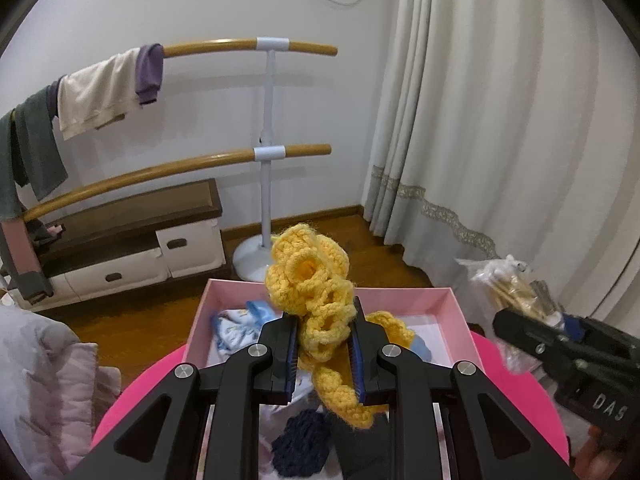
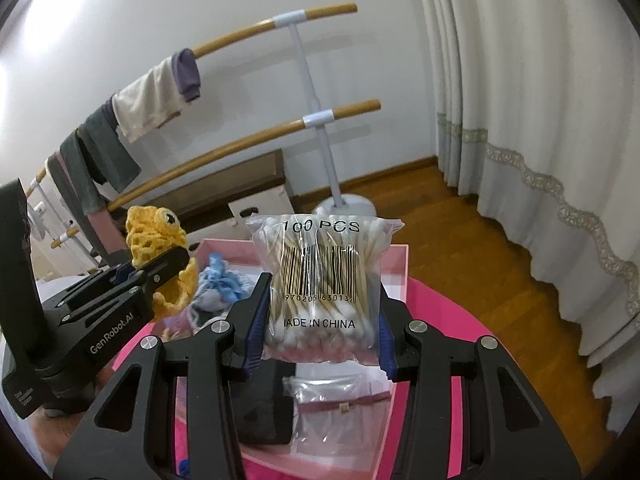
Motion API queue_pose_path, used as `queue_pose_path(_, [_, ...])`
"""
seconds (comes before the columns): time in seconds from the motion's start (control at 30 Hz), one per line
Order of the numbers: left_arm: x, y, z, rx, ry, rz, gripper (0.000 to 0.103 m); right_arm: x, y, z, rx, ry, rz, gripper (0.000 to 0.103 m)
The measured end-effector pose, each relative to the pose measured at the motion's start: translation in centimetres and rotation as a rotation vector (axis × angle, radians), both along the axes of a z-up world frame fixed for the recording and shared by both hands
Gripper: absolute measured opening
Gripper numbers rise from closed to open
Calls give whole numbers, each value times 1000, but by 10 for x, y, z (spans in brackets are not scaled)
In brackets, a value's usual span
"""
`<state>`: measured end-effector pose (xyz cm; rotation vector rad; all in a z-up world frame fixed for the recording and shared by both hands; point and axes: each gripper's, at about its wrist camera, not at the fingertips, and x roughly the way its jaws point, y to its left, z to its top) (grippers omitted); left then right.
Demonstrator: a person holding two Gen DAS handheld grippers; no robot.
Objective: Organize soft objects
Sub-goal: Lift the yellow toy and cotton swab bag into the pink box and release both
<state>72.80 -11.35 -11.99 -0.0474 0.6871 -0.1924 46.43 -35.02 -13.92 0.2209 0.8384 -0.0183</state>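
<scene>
My left gripper (image 1: 324, 356) is shut on a yellow crocheted piece (image 1: 312, 280) and holds it above the pink box (image 1: 452, 312). The piece also shows in the right wrist view (image 2: 154, 236), held by the left gripper (image 2: 160, 272). My right gripper (image 2: 320, 320) is shut on a clear bag of cotton swabs (image 2: 320, 280) above the pink box (image 2: 396, 280); it appears in the left wrist view (image 1: 516, 332) with the bag (image 1: 500, 284). In the box lie a light blue fabric item (image 2: 218, 280), a dark blue knit (image 1: 300, 444) and a clear packet (image 2: 336, 392).
The box sits on a round pink table (image 2: 460, 320). A pale quilt (image 1: 40, 380) lies at the left. Behind stand a wooden-bar rack (image 1: 264, 152) with hung clothes (image 1: 100, 92), a low cabinet (image 1: 132, 240) and a white curtain (image 1: 500, 120).
</scene>
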Motion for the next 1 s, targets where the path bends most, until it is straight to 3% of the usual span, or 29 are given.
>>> queue_pose_path(0.2, [73, -15, -21, 3, 49, -11, 19, 19, -7, -19, 8, 46, -2, 42])
queue_pose_path(0.33, [110, -20, -33, 8, 71, -24, 23, 28, -10, -28, 18, 67, -9, 43])
queue_pose_path(0.4, [128, -25, -39, 24, 83, -37, 30, 32, -12, -33, 23, 78, -11, 44])
queue_pose_path(0.5, [130, -27, -43, 34, 77, -41, 51, 36, -16, -41, 30, 94, -20, 50])
queue_pose_path(0.57, [132, -25, -41, 43, 55, -25, 71, 37, -19, -45, 44, 102, -23, 56])
queue_pose_path(0.6, [124, -23, -41, 50, 44, -12, 74, 36, -20, -46, 57, 103, -23, 59])
queue_pose_path(0.7, [116, -15, -37, 46, 23, 12, 83, 31, -24, -47, 74, 98, -37, 86])
queue_pose_path(0.73, [116, -12, -34, 46, 14, 23, 89, 30, -25, -47, 79, 94, -38, 98])
queue_pose_path(0.77, [114, -10, -32, 51, 2, 36, 96, 28, -26, -46, 82, 92, -41, 103])
queue_pose_path(0.87, [101, -5, -24, 61, -34, 58, 103, 21, -25, -40, 76, 84, -59, 103])
queue_pose_path(1.0, [79, 1, -15, 78, -73, 76, 103, 8, -18, -26, 51, 61, -70, 103])
